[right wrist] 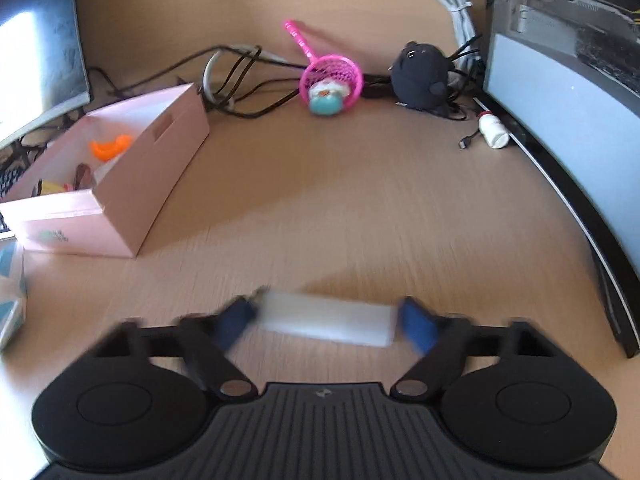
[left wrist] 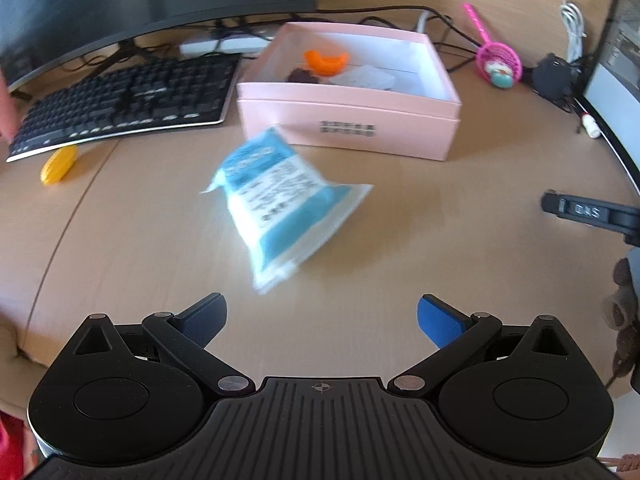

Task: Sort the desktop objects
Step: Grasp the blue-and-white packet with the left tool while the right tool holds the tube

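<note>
Your left gripper (left wrist: 320,320) and right gripper (right wrist: 326,320) are ribbed black plastic, with round hubs, silver pivot screws and blue-padded jaws.

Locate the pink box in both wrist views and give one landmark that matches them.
Left wrist: pink box sits upper centre, behind the blue packet.
Right wrist: pink box sits at the left edge, open top showing.
Shared landmark: the pink net toy by the back cables.

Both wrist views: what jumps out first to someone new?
The open pink box at desk centre, with an orange piece inside, and the blue-and-white packet lying in front of it, ahead of the open left gripper. In the right view, the right gripper holds a blurred white flat object between its fingers.
</note>
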Motion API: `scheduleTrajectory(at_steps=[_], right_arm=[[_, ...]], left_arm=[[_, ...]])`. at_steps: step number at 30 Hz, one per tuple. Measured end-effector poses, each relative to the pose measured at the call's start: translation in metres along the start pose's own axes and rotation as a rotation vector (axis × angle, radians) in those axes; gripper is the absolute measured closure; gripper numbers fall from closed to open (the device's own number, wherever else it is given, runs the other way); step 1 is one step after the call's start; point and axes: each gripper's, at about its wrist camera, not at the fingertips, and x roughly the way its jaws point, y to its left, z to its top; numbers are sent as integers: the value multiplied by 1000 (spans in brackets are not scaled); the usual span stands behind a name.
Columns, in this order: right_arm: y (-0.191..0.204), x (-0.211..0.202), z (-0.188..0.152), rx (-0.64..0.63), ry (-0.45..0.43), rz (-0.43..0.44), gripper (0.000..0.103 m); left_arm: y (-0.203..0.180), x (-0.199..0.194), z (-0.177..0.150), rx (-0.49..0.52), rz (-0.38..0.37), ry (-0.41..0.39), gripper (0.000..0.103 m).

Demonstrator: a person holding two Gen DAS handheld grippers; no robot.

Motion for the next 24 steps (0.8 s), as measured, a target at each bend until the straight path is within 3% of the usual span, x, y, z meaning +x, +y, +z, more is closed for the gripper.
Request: scheduleTrajectory(at_steps=[6, 11, 17, 21, 23, 24], right_arm=[[10, -23, -17, -188, -65, 61, 27], [23, -53, -27, -338, -92, 153, 27], [31, -84, -24, -388, -113, 240, 27], [26, -101, -19, -385, -142, 258, 27], [23, -105, -16, -381, -145, 271, 27], [22, -106, -15, -381, -146, 277, 27]], left_arm=[[10, 5, 3, -32, -13, -15, 0], [-3, 14, 32, -64, 6, -69, 0], [-5, 61, 65, -154, 145, -7, 0], [-6, 69, 68, -132, 188, -24, 0], [-5, 67, 64, -120, 188, -33, 6], [-5, 66, 62, -114, 187, -33, 15]])
